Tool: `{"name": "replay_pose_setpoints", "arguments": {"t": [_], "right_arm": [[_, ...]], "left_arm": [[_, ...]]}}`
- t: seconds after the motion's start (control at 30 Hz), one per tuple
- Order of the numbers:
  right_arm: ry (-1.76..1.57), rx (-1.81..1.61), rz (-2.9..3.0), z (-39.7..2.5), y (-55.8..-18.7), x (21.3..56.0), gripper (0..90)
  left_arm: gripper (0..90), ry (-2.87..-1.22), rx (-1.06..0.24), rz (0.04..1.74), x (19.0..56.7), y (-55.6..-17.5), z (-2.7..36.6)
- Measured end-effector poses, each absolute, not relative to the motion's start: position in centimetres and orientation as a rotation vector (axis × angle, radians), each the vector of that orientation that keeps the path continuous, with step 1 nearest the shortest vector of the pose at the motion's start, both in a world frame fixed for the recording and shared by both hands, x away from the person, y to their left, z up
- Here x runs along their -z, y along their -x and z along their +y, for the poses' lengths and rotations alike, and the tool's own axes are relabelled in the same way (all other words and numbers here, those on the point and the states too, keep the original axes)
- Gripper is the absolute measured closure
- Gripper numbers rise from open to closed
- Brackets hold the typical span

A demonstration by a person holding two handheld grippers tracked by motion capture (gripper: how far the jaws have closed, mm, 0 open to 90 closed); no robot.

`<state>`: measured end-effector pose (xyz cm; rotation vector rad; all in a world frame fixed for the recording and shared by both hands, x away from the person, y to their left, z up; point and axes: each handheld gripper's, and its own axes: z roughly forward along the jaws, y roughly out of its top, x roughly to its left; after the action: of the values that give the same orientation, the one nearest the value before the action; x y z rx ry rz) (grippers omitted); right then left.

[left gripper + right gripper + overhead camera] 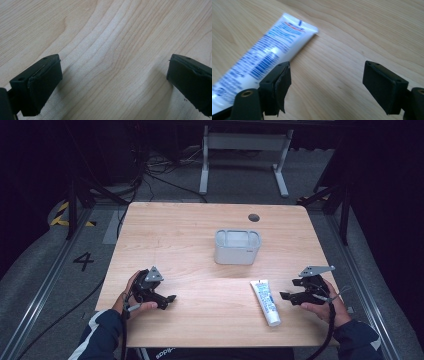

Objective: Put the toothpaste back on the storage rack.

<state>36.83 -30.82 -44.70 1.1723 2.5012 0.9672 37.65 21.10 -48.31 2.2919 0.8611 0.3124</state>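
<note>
Surface: wooden table (200,227)
Tube (266,302): lies flat, front right, near grey bin (237,247)
Right gripper (286,297): jaws apart, empty, just beside tube
Left gripper (170,300): jaws apart, empty, over bare wood

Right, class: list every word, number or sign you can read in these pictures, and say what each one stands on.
"4": black numeral on the grey floor left of the table.
Toothpaste tube: blue and red print, too blurred and small to read in either view.
Grey container: small dark mark on its front, too small to read.
White lettering at the bottom edge of the high view: too small to read.
</note>
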Motion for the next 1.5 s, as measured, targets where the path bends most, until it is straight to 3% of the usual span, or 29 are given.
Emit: {"name": "replay_pose_setpoints", "arguments": {"t": [0.53, 1.07, 1.5], "right_arm": [[-1.076, -0.929, 2.622, -25.2, -35.6, 44.0, 23.3], [-1.071, -0.788, 2.691, -23.0, -37.0, 45.6, 18.7], [-1.032, -0.664, 2.724, -21.3, -37.8, 45.8, 24.0]], "left_arm": [[0.5, -2.288, -0.323, 0.875, 48.3, -37.5, 21.1], [0.5, -2.288, -0.316, 0.87, 48.3, -37.6, 21.1], [0.5, -2.288, -0.324, 0.876, 48.3, -37.5, 21.1]]}}
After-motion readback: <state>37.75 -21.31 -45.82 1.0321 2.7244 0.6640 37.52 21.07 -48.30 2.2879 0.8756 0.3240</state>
